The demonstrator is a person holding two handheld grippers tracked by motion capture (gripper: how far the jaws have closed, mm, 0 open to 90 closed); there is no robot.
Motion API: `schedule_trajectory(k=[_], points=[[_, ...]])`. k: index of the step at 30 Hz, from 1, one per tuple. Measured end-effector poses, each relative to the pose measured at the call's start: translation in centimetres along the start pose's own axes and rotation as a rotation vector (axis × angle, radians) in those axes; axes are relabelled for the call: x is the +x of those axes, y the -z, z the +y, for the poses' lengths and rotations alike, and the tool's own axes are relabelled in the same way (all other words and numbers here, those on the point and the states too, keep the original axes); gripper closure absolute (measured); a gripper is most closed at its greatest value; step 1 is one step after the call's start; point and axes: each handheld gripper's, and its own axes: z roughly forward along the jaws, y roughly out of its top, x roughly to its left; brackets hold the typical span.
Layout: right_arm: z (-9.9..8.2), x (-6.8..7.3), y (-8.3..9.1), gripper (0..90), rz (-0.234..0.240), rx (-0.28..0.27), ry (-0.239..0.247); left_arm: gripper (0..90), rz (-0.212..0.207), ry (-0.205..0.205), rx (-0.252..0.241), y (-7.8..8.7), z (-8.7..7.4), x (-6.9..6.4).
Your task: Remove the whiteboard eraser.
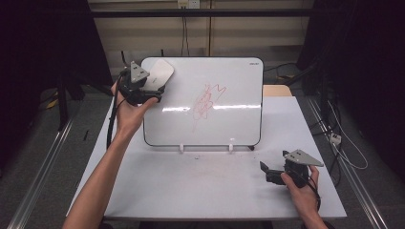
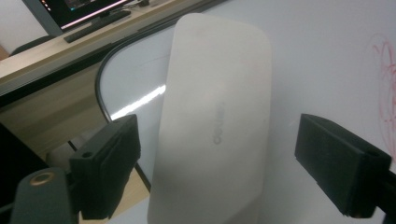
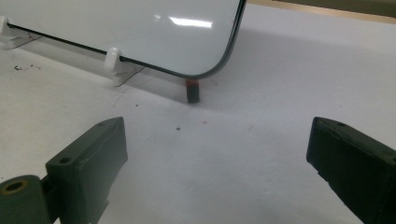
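Note:
A white whiteboard (image 1: 224, 129) stands upright on the table, with a red scribble (image 1: 205, 102) at its middle. A white oblong eraser (image 1: 161, 71) sits against the board's top left corner. My left gripper (image 1: 148, 88) is held up at that corner. In the left gripper view the eraser (image 2: 219, 116) lies between the two jaws: the left jaw is at its edge, the right jaw stands clear of it, so the left gripper (image 2: 224, 163) is open. My right gripper (image 1: 266, 172) rests low at the table's front right. It is open (image 3: 233, 158), with nothing between its jaws.
The board rests in two white clip feet (image 1: 181, 148) on the white table (image 1: 191, 191). A small dark and red stub (image 3: 192, 91) sits under the board's lower right corner. Cables trail off both sides. A desk with a monitor (image 2: 84, 11) stands behind the board.

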Motion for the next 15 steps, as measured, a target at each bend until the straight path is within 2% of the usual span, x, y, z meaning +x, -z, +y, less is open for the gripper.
schedule_trajectory(k=[3,7,9,10,12,15], points=[[0.0,0.0,0.0,5.1,0.002,0.001,-0.001,17.4,0.014,-0.014,0.032,-0.6,0.4,-0.3],[0.0,0.1,-0.1,5.1,0.005,0.000,0.000,19.8,0.028,-0.040,0.049,-1.4,0.6,-0.7],[0.0,0.1,-0.1,5.1,0.006,0.001,0.001,21.7,0.049,-0.031,0.060,-1.7,0.6,-1.0],[0.0,0.1,-0.1,5.2,0.006,0.001,0.001,21.0,0.062,-0.020,0.048,-1.9,0.5,-1.2],[0.0,0.1,-0.1,5.1,0.006,0.001,0.002,22.9,0.065,-0.004,0.054,-1.8,0.6,-1.1],[0.0,0.1,0.0,5.1,0.007,-0.002,0.005,27.9,0.063,-0.014,0.071,-1.9,0.6,-0.7]])
